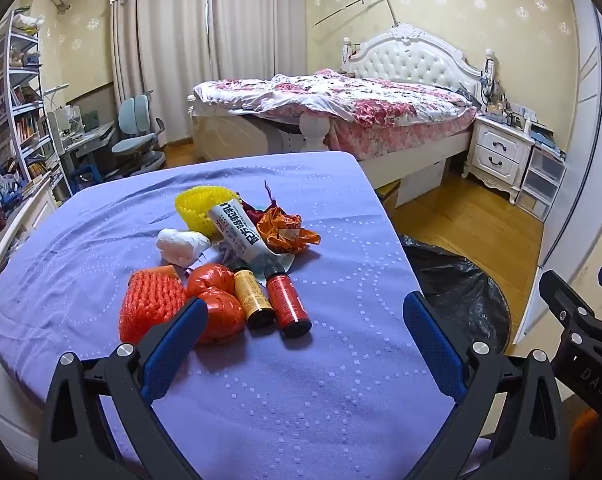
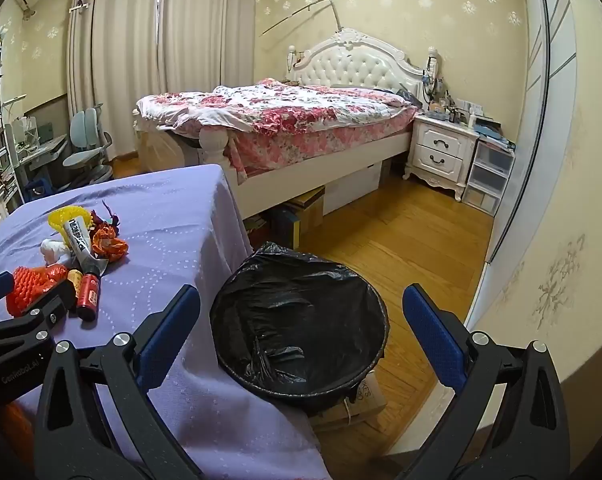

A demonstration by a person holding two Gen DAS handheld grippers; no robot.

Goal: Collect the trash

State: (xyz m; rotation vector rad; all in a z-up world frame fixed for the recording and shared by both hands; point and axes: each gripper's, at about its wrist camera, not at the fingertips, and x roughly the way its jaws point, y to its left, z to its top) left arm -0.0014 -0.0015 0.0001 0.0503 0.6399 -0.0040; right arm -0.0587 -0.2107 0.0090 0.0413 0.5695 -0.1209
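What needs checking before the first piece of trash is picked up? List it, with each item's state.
1. Left tool open and empty: ok.
2. Right tool open and empty: ok.
3. Trash pile still on the purple cloth, red bottle nearest the left tool: ok.
4. Bin lined with a black bag, mouth open: ok.
5. Bin beside the table edge, nothing covering it: ok.
6. Bottles capped or leaking: cannot tell.
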